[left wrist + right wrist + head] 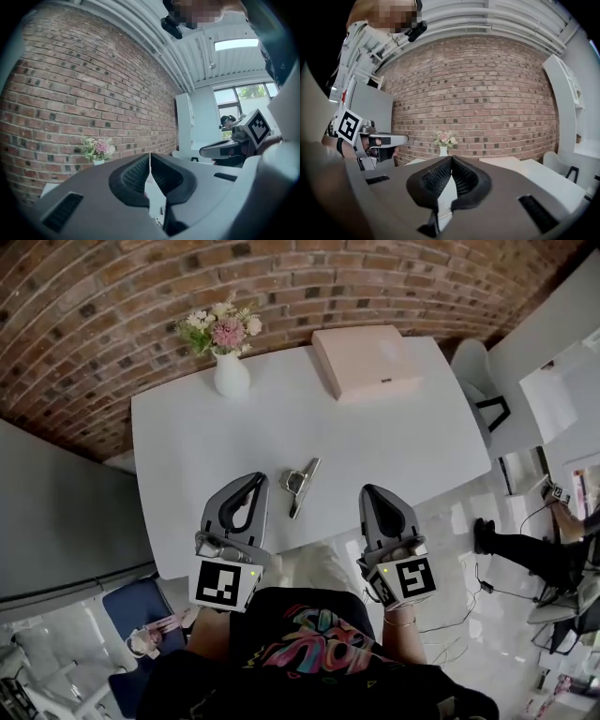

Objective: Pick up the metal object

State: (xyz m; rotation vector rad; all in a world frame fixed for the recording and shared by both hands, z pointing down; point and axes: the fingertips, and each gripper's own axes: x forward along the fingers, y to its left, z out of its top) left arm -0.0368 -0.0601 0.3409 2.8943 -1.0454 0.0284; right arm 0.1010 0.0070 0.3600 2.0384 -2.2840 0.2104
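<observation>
A silvery metal clip-like object (299,484) lies on the white table (187,437), near its front edge, between my two grippers. My left gripper (255,477) hovers just left of it, jaws shut with nothing between them (150,161). My right gripper (367,491) sits to the object's right over the front edge, its jaws also closed together and holding nothing (451,164). Neither gripper touches the object. From the right gripper view a sliver of the object shows below the jaws.
A white vase of pink flowers (230,362) stands at the table's back left. A flat pinkish box (366,360) lies at the back right. A brick wall (187,287) runs behind. A white chair (473,367) stands to the right.
</observation>
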